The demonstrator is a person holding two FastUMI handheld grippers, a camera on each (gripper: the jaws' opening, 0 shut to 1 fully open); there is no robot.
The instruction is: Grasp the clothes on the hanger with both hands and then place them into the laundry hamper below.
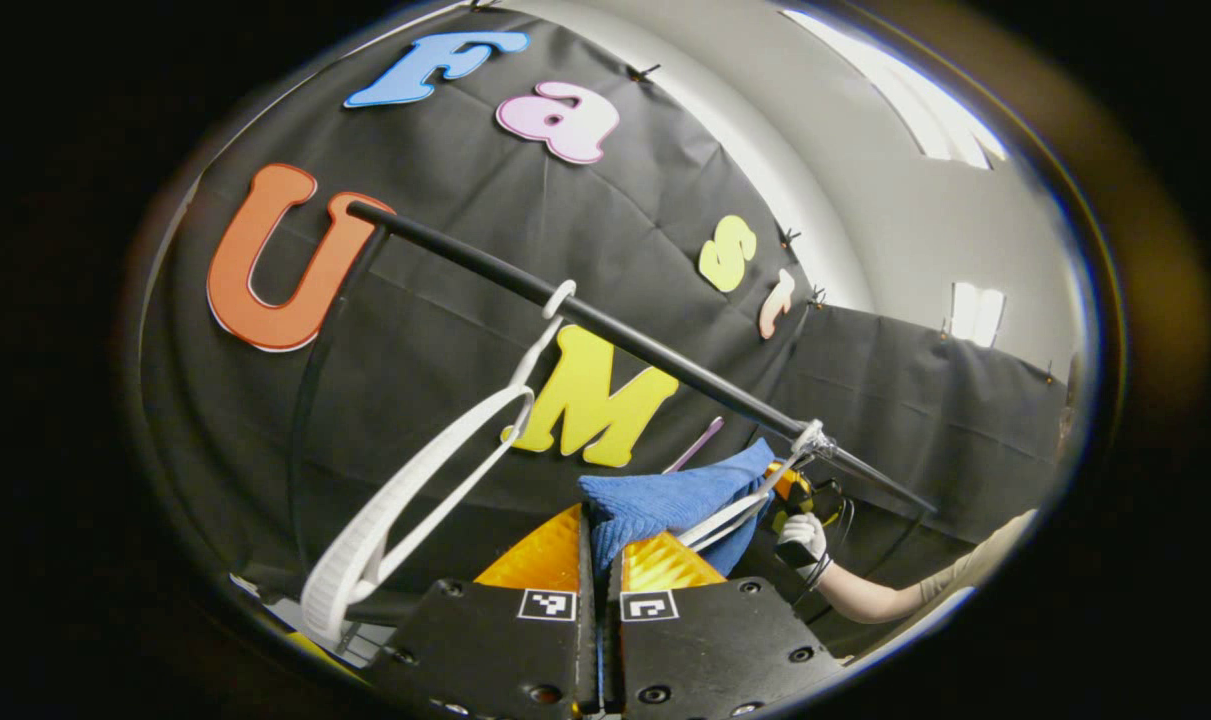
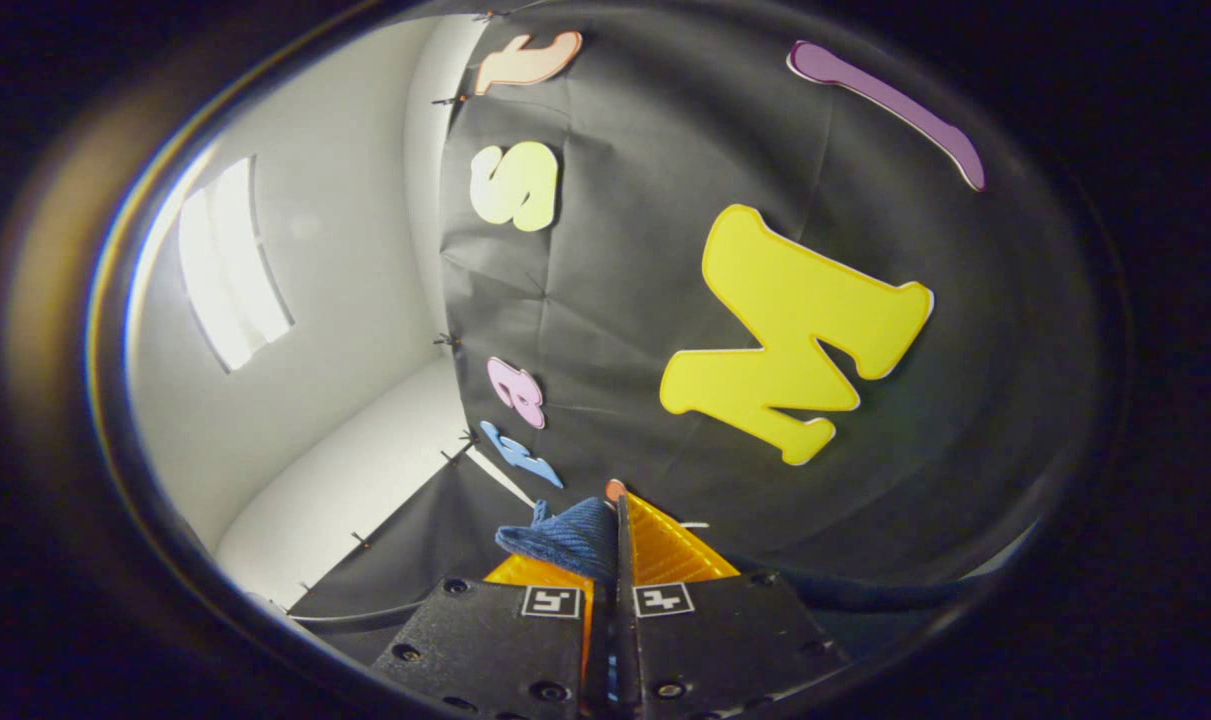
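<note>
Both grippers are clamping the blue cloth: the left gripper [image 1: 599,560] is pinching one end of the blue garment [image 1: 665,505] between closed jaws, and the right gripper [image 2: 605,545] is holding a bunched corner the same way. From the left jaws the fabric is stretching ahead toward the far hand [image 1: 800,535], its long axis running along under the black rail [image 1: 605,325], draped over a white hanger [image 1: 740,515]. A second, bare hanger [image 1: 405,500] is dangling off to the side. The hamper lies below, I judge.

One blue cloth [image 1: 665,505], one black rail [image 1: 605,325], two white hangers: one bare [image 1: 405,500], one [image 1: 740,510] at the cloth. Two grippers: left gripper [image 1: 599,560] and right gripper [image 2: 615,560] up close, each with two fingers. One gloved hand [image 1: 800,540] farther off in left gripper view
</note>
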